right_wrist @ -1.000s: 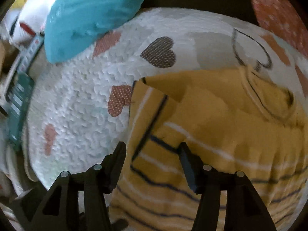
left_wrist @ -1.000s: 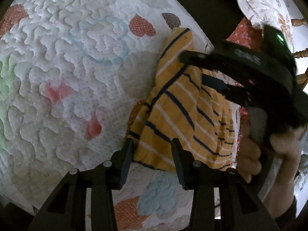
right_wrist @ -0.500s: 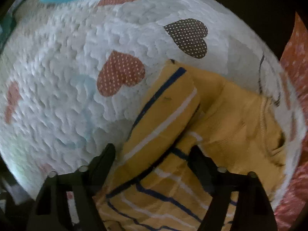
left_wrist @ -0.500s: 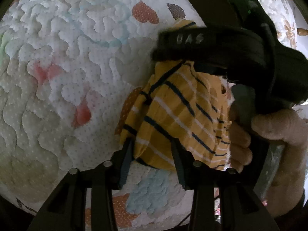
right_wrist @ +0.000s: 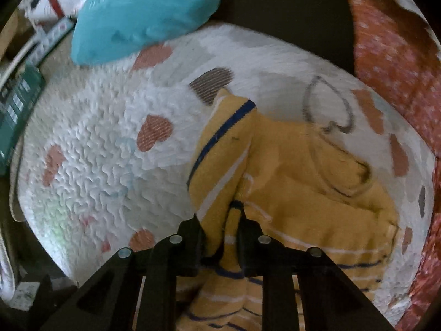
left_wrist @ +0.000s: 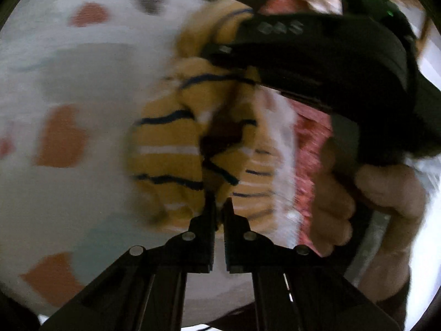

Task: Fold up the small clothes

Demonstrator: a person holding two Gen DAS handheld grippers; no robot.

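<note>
Striped yellow shirt (right_wrist: 303, 193) bunched on heart-print quilt (right_wrist: 96, 165). Left gripper (left_wrist: 219, 207) clenched on a shirt edge, cloth pinched between fingers. Right gripper (right_wrist: 220, 229) closing, a fold of shirt gripped between its fingers; hand (left_wrist: 386, 201) holds its handle. Teal cushion (right_wrist: 143, 13) beyond.

One striped yellow garment (right_wrist: 289, 193), one quilt (right_wrist: 96, 151), two claws.
</note>
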